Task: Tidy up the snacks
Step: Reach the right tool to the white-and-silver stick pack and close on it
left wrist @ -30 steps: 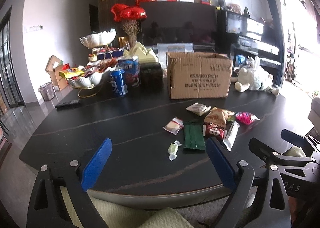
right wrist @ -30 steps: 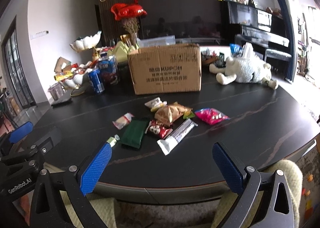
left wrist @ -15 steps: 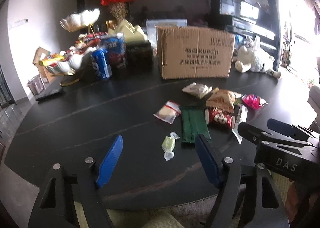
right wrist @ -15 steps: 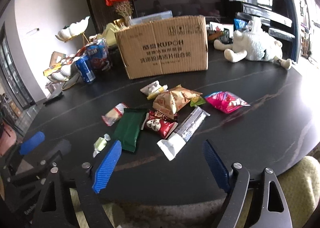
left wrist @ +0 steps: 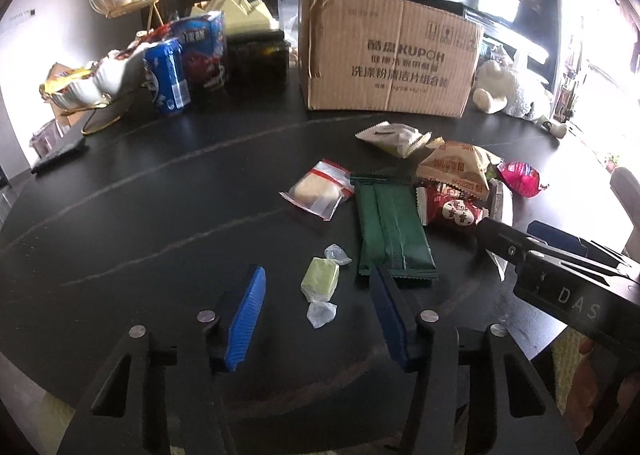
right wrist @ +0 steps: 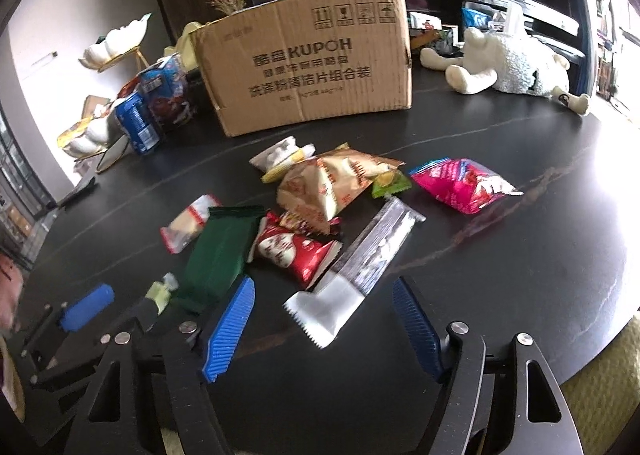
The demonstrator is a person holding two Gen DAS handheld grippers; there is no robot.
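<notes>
snacks (right wrist: 320, 191) lie clustered before cardboard box (right wrist: 308, 67) on table (right wrist: 500, 275).

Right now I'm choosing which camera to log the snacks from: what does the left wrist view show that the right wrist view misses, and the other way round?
Only the left wrist view shows the whole green candy between the left claw pads, and the black tissue box.

Only the right wrist view shows the full silver packet in front of the right claw, and the small green packet.

Both show the cardboard box, dark green packet, red packet, pink packet and blue can.
</notes>
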